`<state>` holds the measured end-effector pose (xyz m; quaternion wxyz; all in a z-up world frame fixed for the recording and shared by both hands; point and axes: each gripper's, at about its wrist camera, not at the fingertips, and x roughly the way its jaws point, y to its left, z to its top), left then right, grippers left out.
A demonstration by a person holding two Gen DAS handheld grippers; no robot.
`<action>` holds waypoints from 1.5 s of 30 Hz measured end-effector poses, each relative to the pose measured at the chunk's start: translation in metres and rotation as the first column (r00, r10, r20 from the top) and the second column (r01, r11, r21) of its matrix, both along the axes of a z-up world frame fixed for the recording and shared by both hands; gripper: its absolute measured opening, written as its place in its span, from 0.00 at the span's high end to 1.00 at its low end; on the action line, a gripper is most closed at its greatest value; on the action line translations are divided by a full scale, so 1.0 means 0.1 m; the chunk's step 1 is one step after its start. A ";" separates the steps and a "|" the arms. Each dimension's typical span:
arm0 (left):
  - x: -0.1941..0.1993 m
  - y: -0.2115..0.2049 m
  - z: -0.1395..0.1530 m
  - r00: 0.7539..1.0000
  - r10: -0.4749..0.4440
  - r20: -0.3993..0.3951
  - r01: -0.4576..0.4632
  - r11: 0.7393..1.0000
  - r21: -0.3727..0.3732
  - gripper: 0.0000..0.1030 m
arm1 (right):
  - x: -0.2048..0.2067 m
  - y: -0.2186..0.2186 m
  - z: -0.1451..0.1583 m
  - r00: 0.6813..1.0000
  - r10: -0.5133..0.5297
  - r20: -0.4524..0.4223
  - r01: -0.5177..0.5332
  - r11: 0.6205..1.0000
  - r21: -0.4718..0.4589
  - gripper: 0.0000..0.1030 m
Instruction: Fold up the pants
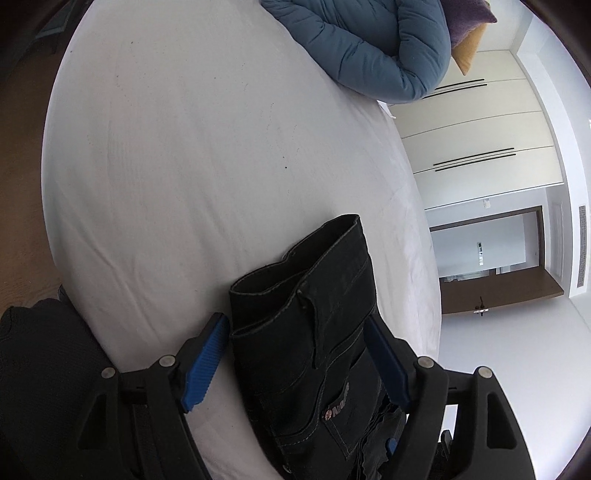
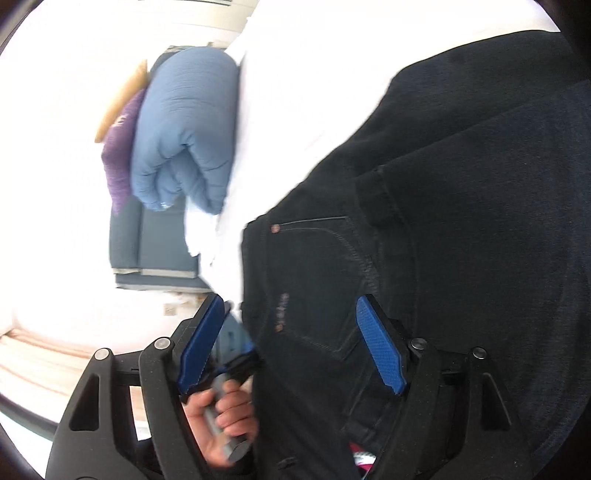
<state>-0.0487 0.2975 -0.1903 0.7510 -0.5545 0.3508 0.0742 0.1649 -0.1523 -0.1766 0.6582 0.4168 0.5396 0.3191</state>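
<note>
Black denim pants (image 1: 314,332) lie on the white bed sheet (image 1: 192,155). In the left wrist view the waistband end stands between the blue pads of my left gripper (image 1: 295,325), whose jaws are wide apart around the cloth. In the right wrist view the pants (image 2: 443,221) spread to the right, with a pocket and a rivet showing. My right gripper (image 2: 291,310) is open, its jaws wide apart over the waist area. Below it a hand holds the other gripper's handle (image 2: 225,413).
A folded blue duvet (image 1: 369,44) and purple and yellow pillows (image 1: 469,22) lie at the bed's far end. White wardrobe doors (image 1: 480,125) and a doorway (image 1: 491,251) are to the right of the bed. Wooden floor (image 1: 22,184) lies to the left.
</note>
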 end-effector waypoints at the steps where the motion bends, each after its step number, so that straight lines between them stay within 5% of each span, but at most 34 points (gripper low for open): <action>1: 0.00 0.01 -0.01 1.000 0.006 0.006 -0.006 1.000 -0.009 0.25 | 0.00 -0.01 0.01 1.000 0.007 0.002 -0.007 1.000 0.017 0.28; 10: 0.07 0.10 -0.14 0.999 0.031 0.041 -0.027 0.994 -0.109 0.27 | -0.03 -0.01 -0.18 0.996 0.049 -0.070 -0.047 0.999 0.024 0.29; 12: 0.06 0.12 -0.15 0.999 0.033 0.041 -0.028 0.992 -0.120 0.37 | 0.02 0.20 -0.27 0.994 0.054 -0.095 -0.055 0.998 -0.004 0.32; 14: 0.08 0.14 -0.18 1.000 0.019 0.024 -0.016 0.992 -0.125 0.64 | 0.03 0.18 -0.31 0.991 0.056 -0.119 -0.059 0.998 -0.020 0.32; 19: 0.04 0.17 -0.20 0.999 0.026 0.031 -0.021 0.989 -0.149 0.76 | 0.07 0.29 -0.30 0.987 0.054 -0.151 -0.066 0.995 -0.072 0.32; 26: 0.07 0.08 0.07 0.997 0.008 0.075 -0.001 0.997 -0.083 0.86 | 0.14 0.43 -0.35 0.982 0.022 -0.188 -0.043 0.993 -0.109 0.33; 34: 0.23 -0.19 0.64 0.982 -0.105 0.155 0.094 0.992 0.080 0.87 | 0.12 0.49 -0.42 0.988 0.002 -0.153 -0.024 0.989 -0.144 0.33; 40: 0.33 -0.56 1.01 0.957 -0.210 0.199 0.177 0.969 0.171 0.87 | 0.14 0.52 -0.39 0.991 -0.005 -0.130 -0.011 0.992 -0.125 0.33; 45: 0.39 -0.99 1.33 0.922 -0.329 0.205 0.263 0.919 0.294 0.87 | 0.13 0.09 -0.15 0.985 -0.146 -0.093 0.145 0.989 -0.017 0.31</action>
